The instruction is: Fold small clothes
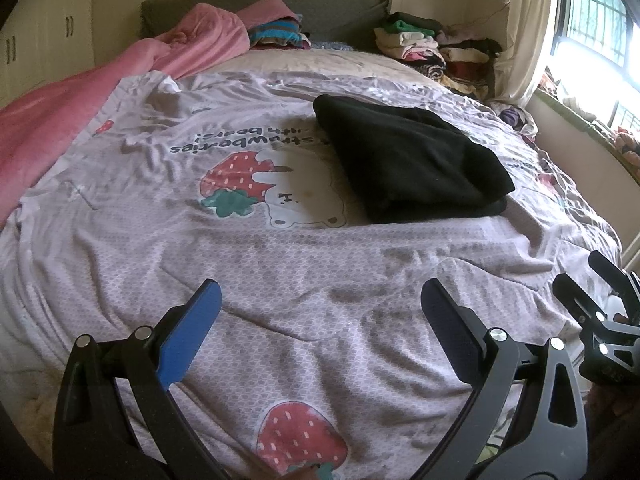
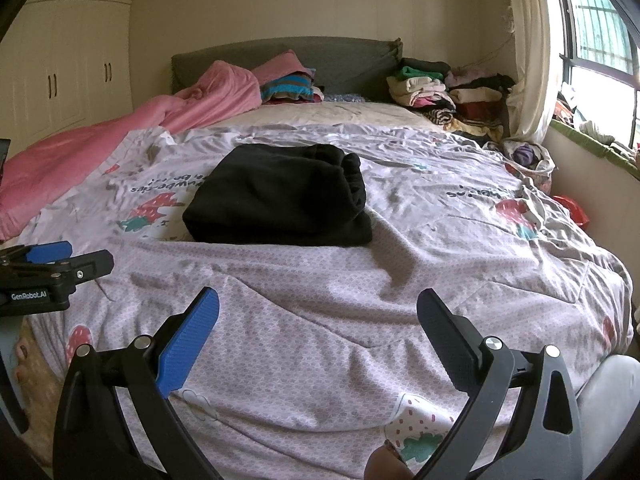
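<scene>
A black garment [image 1: 408, 160] lies folded into a thick rectangle on the strawberry-print bedspread [image 1: 240, 260], in the middle of the bed; the right wrist view shows the black garment [image 2: 280, 200] with its gathered band at the right end. My left gripper [image 1: 320, 304] is open over the near part of the bedspread, well short of the garment, nothing between its blue pads. My right gripper [image 2: 318, 306] is open too, empty, also hovering near the bed's front. Each gripper appears at the edge of the other's view.
A pink blanket [image 1: 80, 104] is bunched along the left side. Stacks of folded clothes [image 1: 436, 52] sit at the headboard's right, and striped ones [image 1: 276, 34] at the middle. A window and curtain [image 2: 532, 40] lie to the right; wardrobes [image 2: 76, 64] to the left.
</scene>
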A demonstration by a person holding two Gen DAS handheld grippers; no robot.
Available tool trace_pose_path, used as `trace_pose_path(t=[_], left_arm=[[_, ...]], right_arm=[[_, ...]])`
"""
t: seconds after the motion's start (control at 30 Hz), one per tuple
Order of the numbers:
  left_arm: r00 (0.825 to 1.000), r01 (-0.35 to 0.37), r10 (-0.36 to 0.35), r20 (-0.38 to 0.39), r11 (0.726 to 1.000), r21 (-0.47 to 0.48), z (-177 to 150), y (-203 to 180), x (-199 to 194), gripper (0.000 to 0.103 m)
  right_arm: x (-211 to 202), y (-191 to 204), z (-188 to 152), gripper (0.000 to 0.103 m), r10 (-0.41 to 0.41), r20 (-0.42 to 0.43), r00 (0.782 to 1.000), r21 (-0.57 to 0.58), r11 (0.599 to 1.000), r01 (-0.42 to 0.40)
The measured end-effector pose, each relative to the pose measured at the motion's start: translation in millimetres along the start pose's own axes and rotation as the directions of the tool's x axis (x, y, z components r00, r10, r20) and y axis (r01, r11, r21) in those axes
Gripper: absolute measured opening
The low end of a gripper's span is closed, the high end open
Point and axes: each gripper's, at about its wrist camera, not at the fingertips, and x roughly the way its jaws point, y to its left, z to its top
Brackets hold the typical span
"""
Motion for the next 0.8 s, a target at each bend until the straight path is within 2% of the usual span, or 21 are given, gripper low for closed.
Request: trace_pose_path(t=[0.8], left_arm=[[1.0,-0.01,0.01,-0.015,1.0,0.006,-3,12,2,0.094]], right_arm=[[2,4,-3,0.099,-0.008,-0.008,1.0,0.003,1.0,0.008]])
